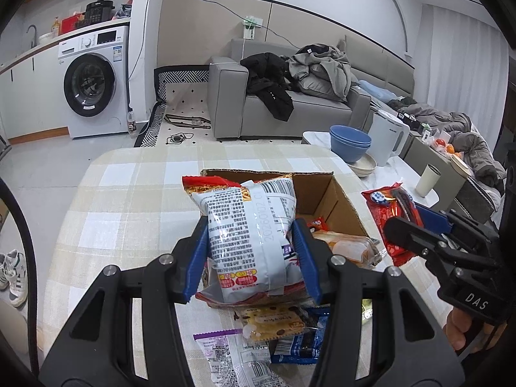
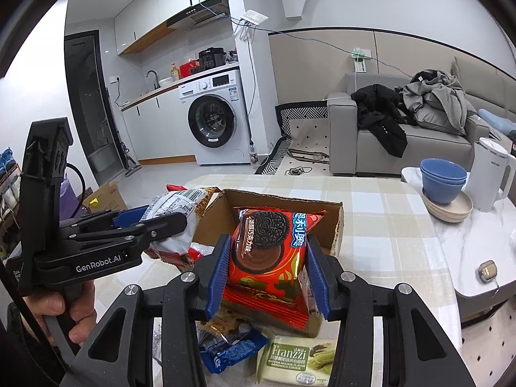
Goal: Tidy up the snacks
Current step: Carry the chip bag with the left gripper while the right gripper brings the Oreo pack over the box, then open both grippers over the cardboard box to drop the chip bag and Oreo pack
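Centre frame, both views: left gripper clamps white snack bag; right gripper clamps red Oreo pack (both above cardboard box, checked table).

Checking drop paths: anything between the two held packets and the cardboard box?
Nothing visible. The left hand-held gripper holds the white snack bag and the right hand-held gripper the Oreo packet, both over the cardboard box, whose top is open.
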